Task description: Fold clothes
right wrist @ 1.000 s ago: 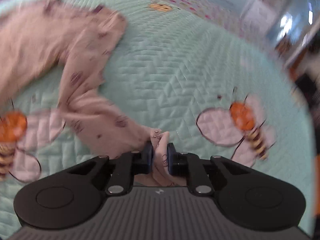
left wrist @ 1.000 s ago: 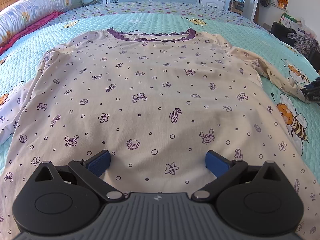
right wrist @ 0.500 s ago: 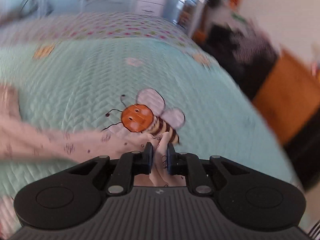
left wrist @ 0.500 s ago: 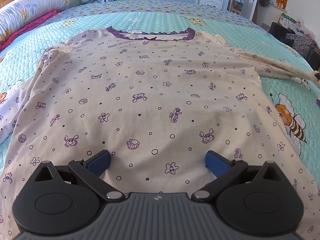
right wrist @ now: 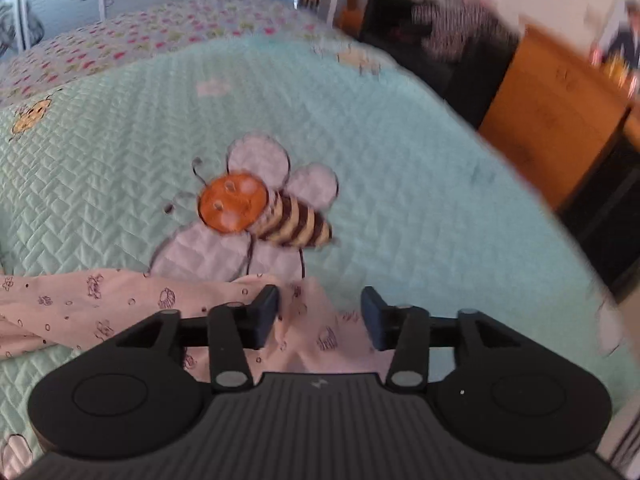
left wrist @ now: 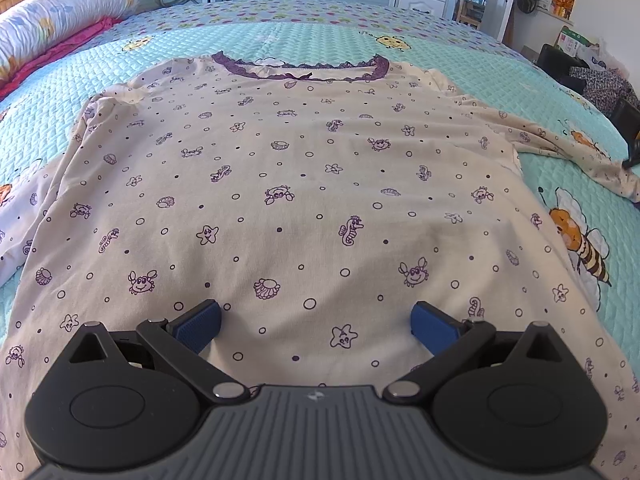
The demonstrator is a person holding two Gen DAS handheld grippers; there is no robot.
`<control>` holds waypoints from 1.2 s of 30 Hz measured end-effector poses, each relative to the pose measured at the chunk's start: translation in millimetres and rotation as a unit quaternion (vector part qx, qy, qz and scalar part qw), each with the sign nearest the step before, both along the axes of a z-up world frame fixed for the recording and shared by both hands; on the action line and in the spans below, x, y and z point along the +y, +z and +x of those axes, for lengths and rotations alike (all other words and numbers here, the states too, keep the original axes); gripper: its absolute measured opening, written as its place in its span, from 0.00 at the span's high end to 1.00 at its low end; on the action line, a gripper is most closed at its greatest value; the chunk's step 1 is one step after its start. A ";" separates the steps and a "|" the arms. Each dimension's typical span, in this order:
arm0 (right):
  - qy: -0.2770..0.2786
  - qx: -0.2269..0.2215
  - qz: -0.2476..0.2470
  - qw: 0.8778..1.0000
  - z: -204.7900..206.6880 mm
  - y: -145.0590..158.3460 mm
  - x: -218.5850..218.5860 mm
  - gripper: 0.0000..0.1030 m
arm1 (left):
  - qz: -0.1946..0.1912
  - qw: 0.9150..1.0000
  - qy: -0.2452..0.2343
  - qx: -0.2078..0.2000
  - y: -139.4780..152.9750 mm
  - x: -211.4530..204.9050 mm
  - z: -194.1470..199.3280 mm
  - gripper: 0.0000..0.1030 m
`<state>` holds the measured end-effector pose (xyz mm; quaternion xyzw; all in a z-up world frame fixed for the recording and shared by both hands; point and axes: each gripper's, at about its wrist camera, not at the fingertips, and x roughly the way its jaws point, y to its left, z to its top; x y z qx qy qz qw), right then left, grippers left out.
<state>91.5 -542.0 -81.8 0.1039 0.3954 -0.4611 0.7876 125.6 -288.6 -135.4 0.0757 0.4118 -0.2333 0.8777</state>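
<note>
A cream long-sleeved top (left wrist: 304,184) with purple sea-creature prints and a purple lace collar lies flat, front up, on the bed. My left gripper (left wrist: 316,320) hovers open over its lower hem, blue pads wide apart, nothing pinched. The top's right sleeve (left wrist: 568,148) stretches out sideways toward the bed's right edge. In the right wrist view the sleeve's cuff (right wrist: 312,320) lies loose between the pads of my right gripper (right wrist: 320,312), whose jaws are opening and no longer press the cloth.
The bed has a turquoise quilt (left wrist: 480,64) with bee pictures (right wrist: 260,212). A rolled floral duvet (left wrist: 60,12) lies at the far left. The bed's right edge drops off near an orange wooden cabinet (right wrist: 560,128) and dark clutter (right wrist: 440,40).
My right gripper pulled the sleeve out to the right until it lay straight, rolled upright, then spread its jaws off the cuff. The left gripper stayed still.
</note>
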 end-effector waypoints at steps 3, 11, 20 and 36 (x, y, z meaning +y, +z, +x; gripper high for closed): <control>0.021 -0.004 -0.057 0.998 12.5 15.7 9.7 0.26 | 0.000 1.000 0.000 0.000 0.0 0.2 0.1 0.00; 0.334 -0.093 0.032 0.938 108.8 6.9 62.9 0.36 | 0.001 1.000 0.002 -0.004 -0.8 -1.1 -0.6 0.00; 0.393 -0.051 0.119 0.910 166.4 -19.4 99.5 0.50 | -0.002 1.000 0.001 -0.006 -1.0 -0.2 0.0 0.00; 0.391 -0.017 0.026 0.920 178.8 -26.8 103.1 0.67 | -0.002 1.000 0.001 -0.007 -1.7 2.1 1.2 0.00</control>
